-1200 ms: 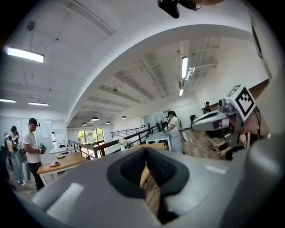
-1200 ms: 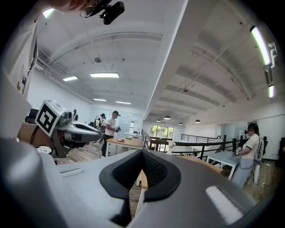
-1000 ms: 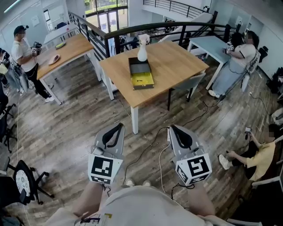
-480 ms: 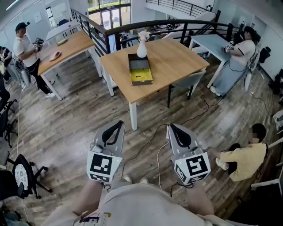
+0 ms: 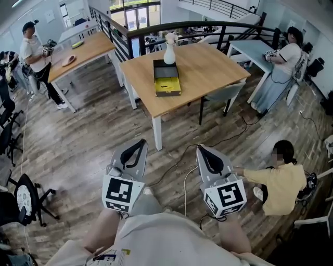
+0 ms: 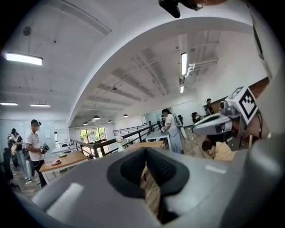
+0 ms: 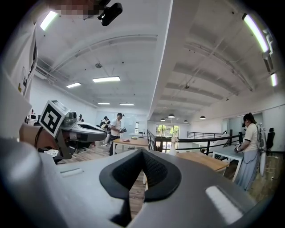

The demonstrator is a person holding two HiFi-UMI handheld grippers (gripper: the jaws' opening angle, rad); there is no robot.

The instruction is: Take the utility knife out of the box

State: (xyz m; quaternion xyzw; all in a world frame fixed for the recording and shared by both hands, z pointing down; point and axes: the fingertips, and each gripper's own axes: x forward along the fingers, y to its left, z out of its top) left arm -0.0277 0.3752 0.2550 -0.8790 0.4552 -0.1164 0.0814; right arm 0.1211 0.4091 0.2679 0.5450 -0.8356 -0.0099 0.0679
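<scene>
Head view: left hand-held gripper (image 5: 141, 142) and right hand-held gripper (image 5: 200, 149) are pressed together, empty. Box (image 5: 167, 69) sits at 12 o'clock on counter (image 5: 208, 67), well apart. I judge the knife (image 5: 166, 87) light, stiff, slick; I'd pinch its handle.

Bright, even light here from ceiling strip lights (image 6: 183, 63) and far windows (image 5: 136, 15), shadows soft, head view sharp, gripper views fisheye-bent with black corners, left gripper (image 6: 145, 151) blurred up close.
</scene>
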